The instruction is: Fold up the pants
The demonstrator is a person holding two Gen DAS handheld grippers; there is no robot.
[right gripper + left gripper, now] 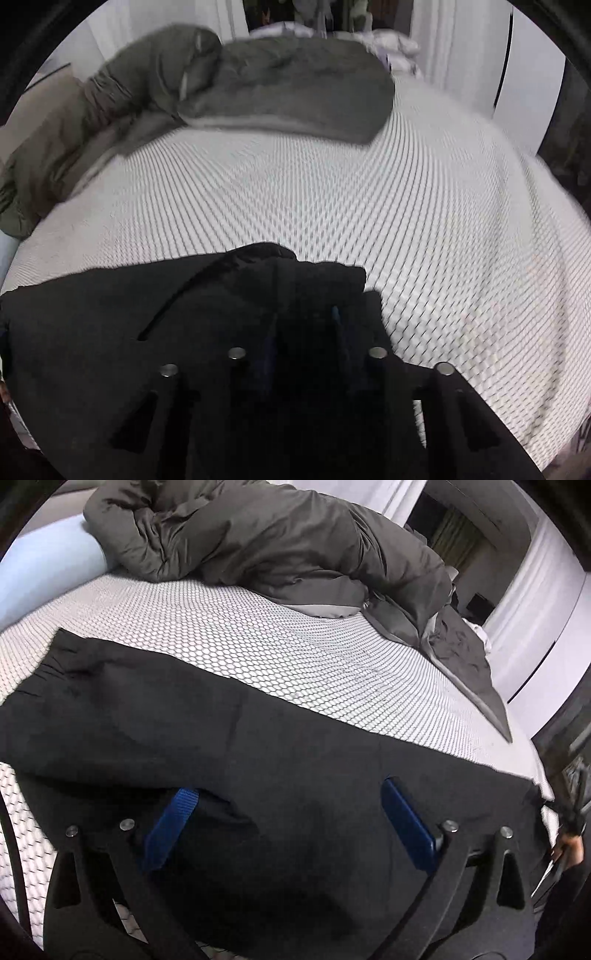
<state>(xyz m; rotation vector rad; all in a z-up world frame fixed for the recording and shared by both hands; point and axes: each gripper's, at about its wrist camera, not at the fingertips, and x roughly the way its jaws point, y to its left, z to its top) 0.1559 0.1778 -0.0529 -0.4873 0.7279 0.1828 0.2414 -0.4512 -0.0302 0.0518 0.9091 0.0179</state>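
Jaws: left gripper [291,827] wide open, blue pads spread over the black pants [229,738], gripping nothing. Right gripper [304,332] nearly closed, a bunched fold of the pants at its tips; frame is dark and blurred, so I read it as pinching that fold but can't confirm pad contact.

Pants lie flat across the lower half of the left wrist view, running from lower left to the right edge, on the bed [258,646]. In the right wrist view they fill the lower left, with the bunched end at centre.

Risks, my read:
- Thin pinch on the right: fabric could slip out on a lift.
- Only one end held: the free side may drag and crease, giving a skewed fold.
- Pants reach the bed's right edge in the left view, so they could slide off.

Surface: white honeycomb-pattern mattress cover. Grey duvet [258,542] heaped across the top of both views, well apart from the pants. White curtains [524,602] at upper right.
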